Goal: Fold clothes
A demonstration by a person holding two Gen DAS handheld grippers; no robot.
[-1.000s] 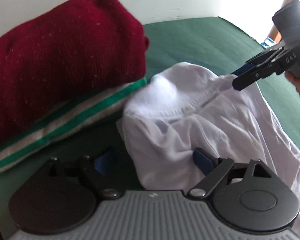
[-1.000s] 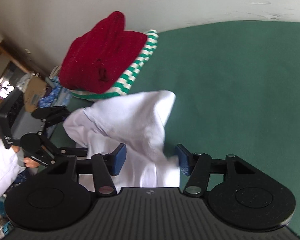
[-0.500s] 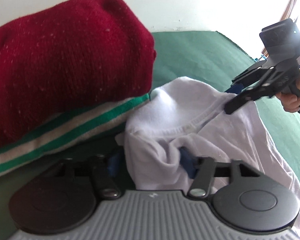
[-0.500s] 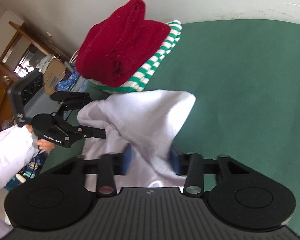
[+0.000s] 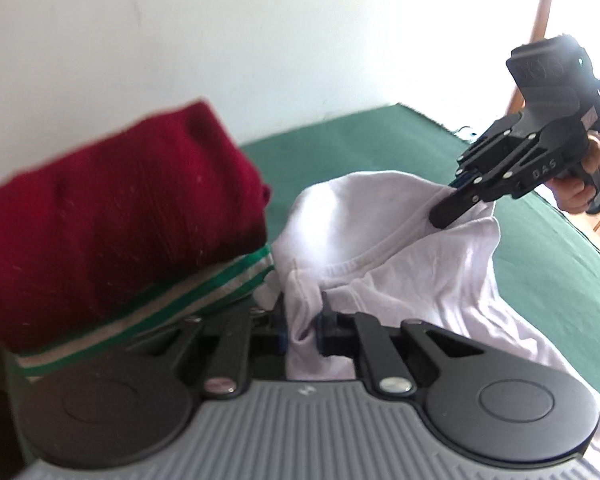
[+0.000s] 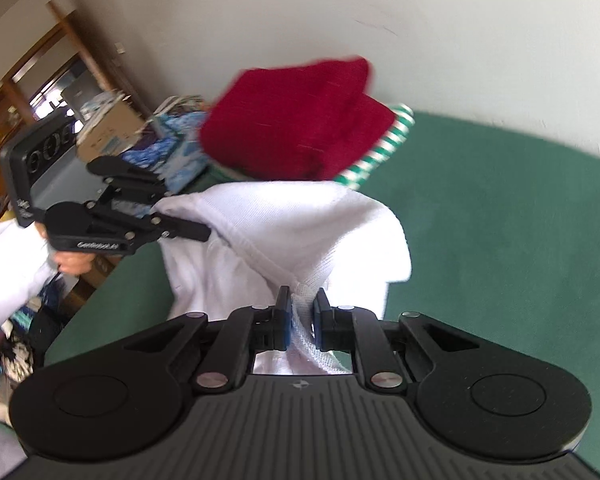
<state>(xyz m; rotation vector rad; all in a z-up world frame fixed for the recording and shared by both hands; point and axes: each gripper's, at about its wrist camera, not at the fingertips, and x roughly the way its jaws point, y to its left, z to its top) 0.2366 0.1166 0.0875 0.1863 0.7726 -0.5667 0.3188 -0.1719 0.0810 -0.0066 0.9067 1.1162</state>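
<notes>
While both hand-held grippers were clamped on the white T-shirt (image 6: pixel 300 232), left hand-held gripper (image 5: pixel 302 326) and right hand-held gripper (image 6: pixel 300 320) each pinching a bunch near the collar, it hung rumpled just above the green bench (image 6: pixel 520 240), so its folding looked unfinished. Just beside it, a red sweater (image 5: pixel 120 208) sat folded on a green-striped garment (image 5: pixel 140 312). Shirt's lower half was cut off, sleeves lost in bunching.
</notes>
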